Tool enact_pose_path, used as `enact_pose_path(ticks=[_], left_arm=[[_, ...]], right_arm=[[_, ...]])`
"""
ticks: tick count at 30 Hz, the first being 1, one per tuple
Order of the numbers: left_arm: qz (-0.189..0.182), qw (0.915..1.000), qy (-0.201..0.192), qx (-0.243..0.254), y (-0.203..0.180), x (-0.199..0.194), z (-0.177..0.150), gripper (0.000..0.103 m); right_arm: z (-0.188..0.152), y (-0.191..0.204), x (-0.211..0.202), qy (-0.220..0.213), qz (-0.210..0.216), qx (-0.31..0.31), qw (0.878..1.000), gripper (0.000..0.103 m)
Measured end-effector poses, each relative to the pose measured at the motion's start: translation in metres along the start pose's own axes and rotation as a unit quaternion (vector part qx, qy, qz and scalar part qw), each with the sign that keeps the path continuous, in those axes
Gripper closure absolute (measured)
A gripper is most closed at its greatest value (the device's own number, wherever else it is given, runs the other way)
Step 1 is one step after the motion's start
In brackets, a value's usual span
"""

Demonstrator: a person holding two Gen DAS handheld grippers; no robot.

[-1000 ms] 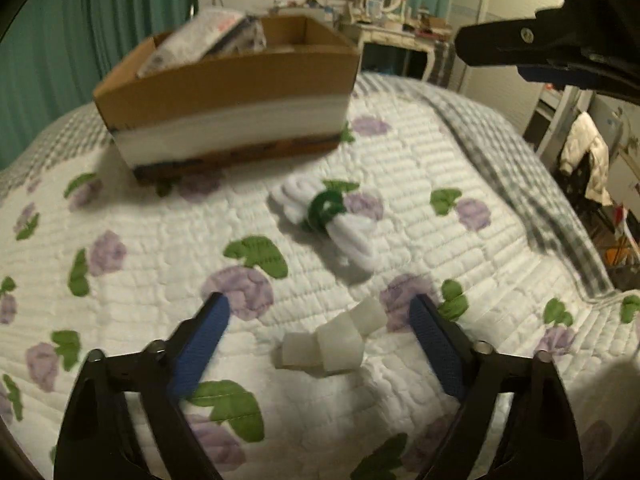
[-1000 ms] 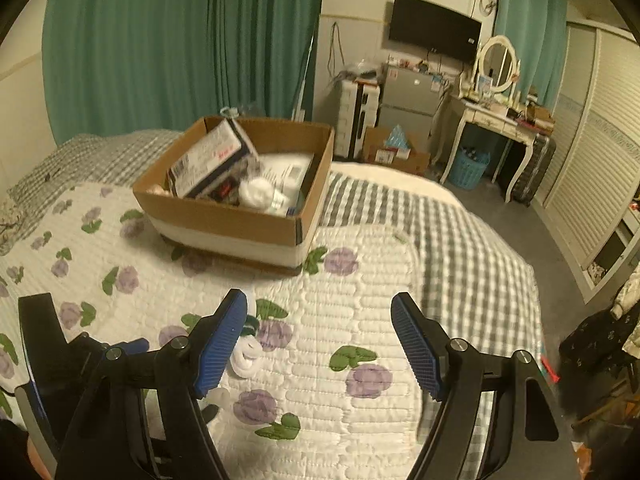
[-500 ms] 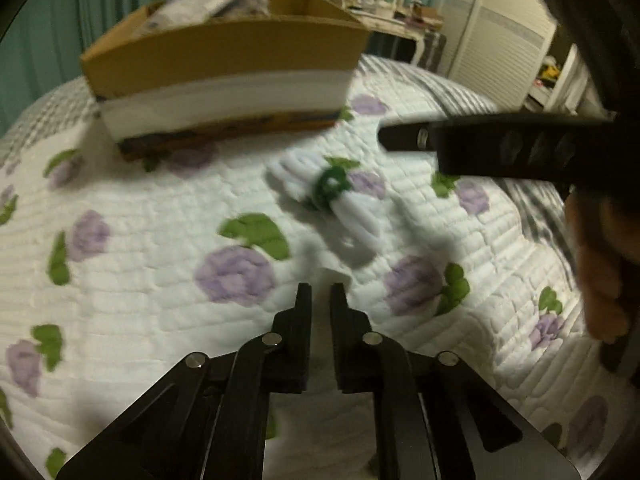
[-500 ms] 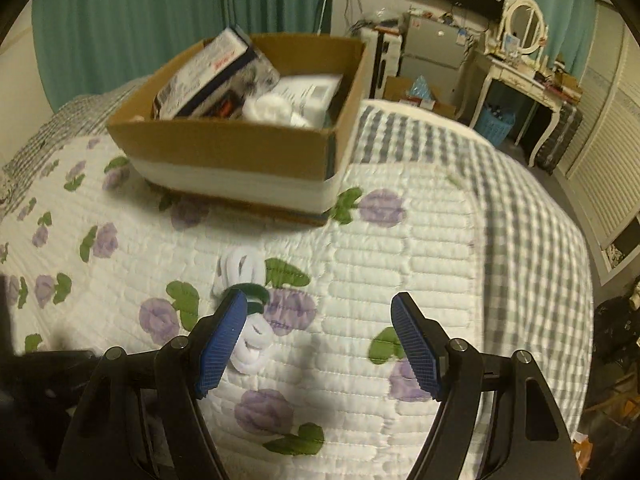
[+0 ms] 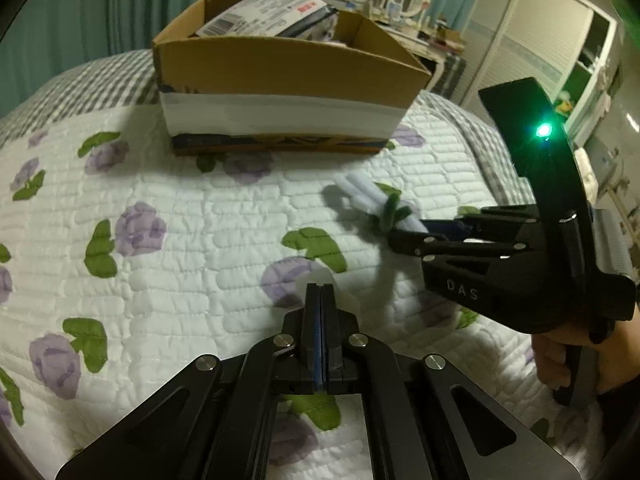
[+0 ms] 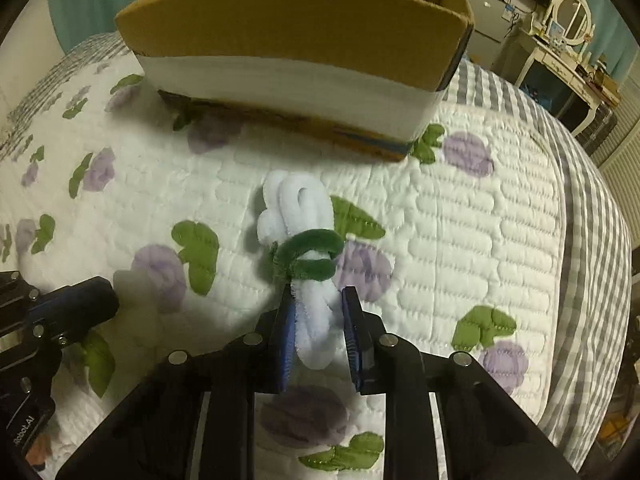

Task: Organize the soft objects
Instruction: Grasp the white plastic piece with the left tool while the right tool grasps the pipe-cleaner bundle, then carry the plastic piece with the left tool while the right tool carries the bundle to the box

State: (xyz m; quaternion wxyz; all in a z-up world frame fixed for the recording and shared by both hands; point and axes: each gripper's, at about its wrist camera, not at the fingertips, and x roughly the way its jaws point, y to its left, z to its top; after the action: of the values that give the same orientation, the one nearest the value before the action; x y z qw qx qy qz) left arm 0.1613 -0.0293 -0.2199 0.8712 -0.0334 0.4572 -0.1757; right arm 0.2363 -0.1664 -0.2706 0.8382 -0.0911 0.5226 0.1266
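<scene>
Fingers of the right gripper [image 6: 318, 300] are clamped on the near end of a white fuzzy bundle [image 6: 298, 204], the blue pads pressing its sides; these jaws have only just been closing. A green fuzzy tie [image 6: 308, 252] wraps the bundle's middle, just beyond the fingertips. The far, looped end of the bundle points toward the cardboard box [image 6: 296, 12] and stops short of the box's near wall, apart from it. The bundle lies on the flowered quilt [image 6: 480, 220] in front of the box.

The left gripper [image 5: 319, 292] has its jaws pressed flat together, having also just been closing. A pale, blurred shape shows right at its tips, and I cannot tell whether anything is pinched there. This gripper sits farther from the box than the bundle does, with bare quilt between it and the box's near wall.

From the left wrist view, the right gripper reaches in sideways on the near side of the box. A green light [image 5: 542, 131] glows on its upright black frame, and a hand [image 5: 560, 360] grips its handle low at the picture's edge.

The box stands on the quilt, with printed packets [image 5: 264, 12] sticking out above its rim. Behind the box hang teal curtains [image 5: 80, 12], and a dressing table with a round mirror [image 6: 572, 20] stands beyond it to one side.
</scene>
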Motion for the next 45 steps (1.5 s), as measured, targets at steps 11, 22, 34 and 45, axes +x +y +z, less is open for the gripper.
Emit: enact_pose_path(ticks=[11,22,34,45], left_arm=[[-0.001,0.9998,-0.009,0.019,-0.019,-0.022,0.001,0.1],[0.03,0.998,0.047,0.029,-0.032,0.031,-0.009,0.096],[0.057,0.9983,0.002,0.011,-0.042,0.008,-0.003,0.024],[0.071,0.9965,0.041,0.017,-0.039,0.055,-0.001,0.077]], right_arm=[[-0.006,-0.023,-0.068,-0.08,-0.014,0.054,0.995,0.087],[-0.011,-0.026,-0.11,-0.123,-0.023,0.065,0.99,0.087],[-0.019,-0.039,-0.126,-0.134,-0.032,0.076,0.988,0.087],[-0.017,-0.037,-0.137,-0.147,-0.034,0.078,0.986,0.087]])
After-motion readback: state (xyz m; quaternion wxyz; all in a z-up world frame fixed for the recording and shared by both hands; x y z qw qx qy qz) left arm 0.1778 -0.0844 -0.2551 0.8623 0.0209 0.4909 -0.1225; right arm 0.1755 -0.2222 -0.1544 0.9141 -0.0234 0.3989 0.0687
